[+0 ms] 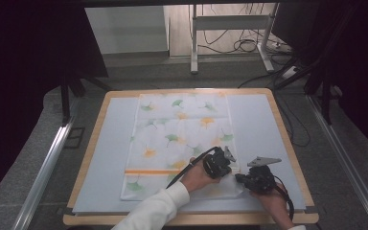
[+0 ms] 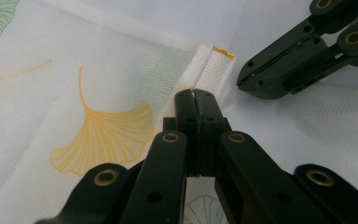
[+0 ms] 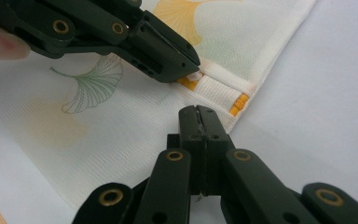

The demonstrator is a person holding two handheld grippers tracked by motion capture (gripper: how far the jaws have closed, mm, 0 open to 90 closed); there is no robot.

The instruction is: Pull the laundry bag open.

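Both tongs, the left gripper (image 2: pixel 195 95) and right gripper (image 3: pixel 197 113), pinch the hem of the ginkgo-print cloth (image 1: pixel 172 139), likely light, limp and best held by that thicker edge.

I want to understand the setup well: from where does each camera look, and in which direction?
High view: above the table's near side, facing forward and down on the cloth; sleeve, both hands show.
Left gripper view: on the left gripper, along its shut jaws.
Right gripper view: on the right gripper, likewise.
Both gripper views share the cloth's orange-marked corner.
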